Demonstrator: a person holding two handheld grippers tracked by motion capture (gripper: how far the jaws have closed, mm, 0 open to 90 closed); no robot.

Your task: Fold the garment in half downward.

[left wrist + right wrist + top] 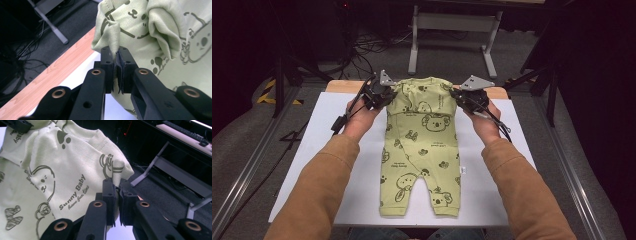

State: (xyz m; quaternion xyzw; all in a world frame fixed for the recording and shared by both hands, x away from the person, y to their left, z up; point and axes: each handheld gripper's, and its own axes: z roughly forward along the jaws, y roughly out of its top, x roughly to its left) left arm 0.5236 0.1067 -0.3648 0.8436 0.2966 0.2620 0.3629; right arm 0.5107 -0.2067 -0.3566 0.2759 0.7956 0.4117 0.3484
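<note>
High view showed a pale green baby romper (421,150) lying lengthwise down the middle of a white sheet (337,150) that covered a wooden table (343,86), its legs toward the person and its top end at the far edge. The person's left hand (359,122) and right hand (484,122), in tan sleeves, held the left gripper (388,96) and the right gripper (458,96) at the two shoulders of the romper, whose upper part was raised and folded while the legs lay flat. From this height the jaws themselves were too small to read.

Left gripper view gave that detail: the two black jaws stood clenched on a pinched fold of the romper's (150,30) cloth, the fabric squeezed between the pads (120,62) and bunching above them. It also showed the wooden table edge (50,75) beside the white sheet (82,72), with cables on the floor beyond.

Right gripper view showed the other shoulder likewise grasped, a ribbed edge of the romper (62,170) rising from between the closed jaws. Printed words, "Sunny Baby", and animal drawings could be read there, which the high view left as small marks. The legs of a grey desk (160,162) stood behind, seen in the high view at the far side of the room (452,22).
</note>
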